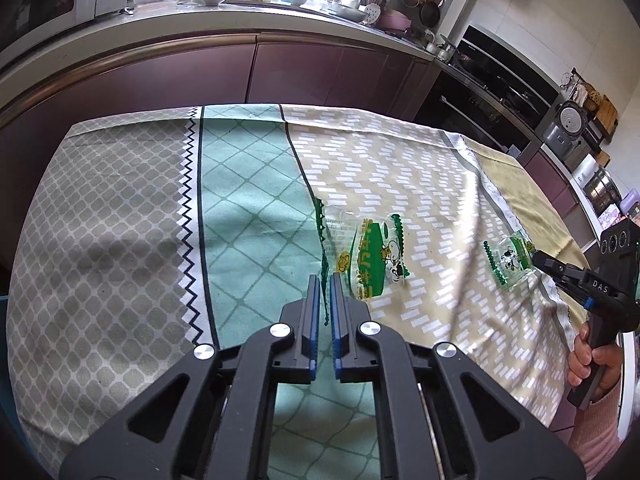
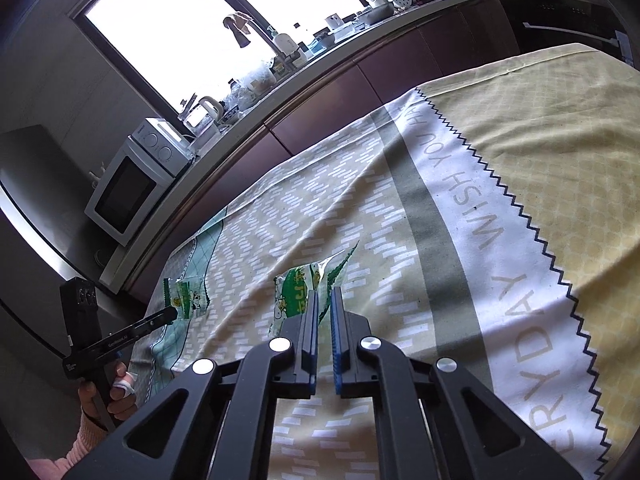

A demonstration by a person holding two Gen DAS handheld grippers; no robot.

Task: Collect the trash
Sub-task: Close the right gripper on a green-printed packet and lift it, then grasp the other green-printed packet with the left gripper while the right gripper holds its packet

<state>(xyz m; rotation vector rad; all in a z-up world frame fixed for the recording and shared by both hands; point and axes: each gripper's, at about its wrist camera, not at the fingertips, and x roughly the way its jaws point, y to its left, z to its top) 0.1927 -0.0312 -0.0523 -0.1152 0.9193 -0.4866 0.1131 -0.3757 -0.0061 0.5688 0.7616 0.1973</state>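
Two clear snack wrappers with green print and zigzag edges lie on the patterned tablecloth point(image 1: 120, 208). My left gripper point(image 1: 325, 278) is shut on the green serrated edge of the left wrapper point(image 1: 372, 256), which runs between its blue pads. The right wrist view shows that same gripper point(image 2: 173, 313) from the side, pinching its wrapper point(image 2: 188, 300). My right gripper point(image 2: 325, 290) is shut on the corner of the right wrapper point(image 2: 298, 286). From the left wrist view, the right gripper point(image 1: 537, 257) touches that wrapper point(image 1: 508, 260) at its right edge. Both wrappers rest on the cloth point(image 2: 440, 220).
Purple cabinets point(image 1: 320, 68) and a cluttered counter run behind the table, with a microwave point(image 2: 132, 192), a kettle point(image 2: 206, 114) and bowls. A black oven point(image 1: 480, 92) stands at the right. A hand point(image 1: 588, 356) holds each gripper's handle at the table's edge.
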